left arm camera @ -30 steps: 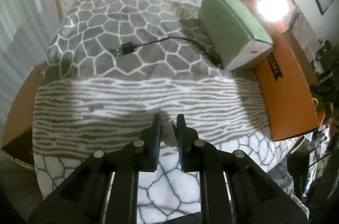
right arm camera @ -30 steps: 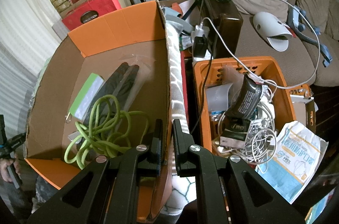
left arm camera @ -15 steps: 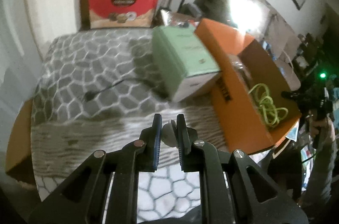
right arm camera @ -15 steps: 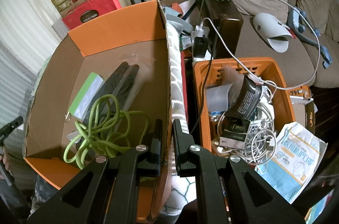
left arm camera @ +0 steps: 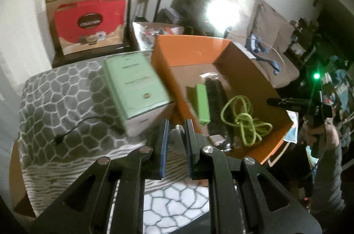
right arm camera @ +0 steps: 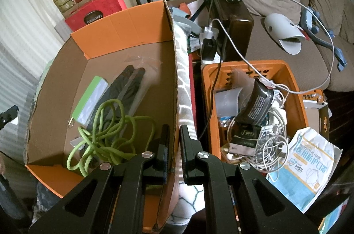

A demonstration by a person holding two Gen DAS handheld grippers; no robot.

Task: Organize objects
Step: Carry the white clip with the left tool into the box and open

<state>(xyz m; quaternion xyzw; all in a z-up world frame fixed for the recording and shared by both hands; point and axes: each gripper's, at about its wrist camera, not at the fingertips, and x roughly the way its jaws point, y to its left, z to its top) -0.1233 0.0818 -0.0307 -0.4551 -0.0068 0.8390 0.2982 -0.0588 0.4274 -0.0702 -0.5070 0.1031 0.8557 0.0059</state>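
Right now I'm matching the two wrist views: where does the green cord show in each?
Left wrist: green cord lies right of centre, inside the orange box.
Right wrist: green cord lies lower left, inside the orange box.
Shared landmark: the red gift box.

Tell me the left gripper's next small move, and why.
Probably carry on toward the open orange box and stop above it. The left gripper is shut on a small white thing, and the box already holds a green cord.
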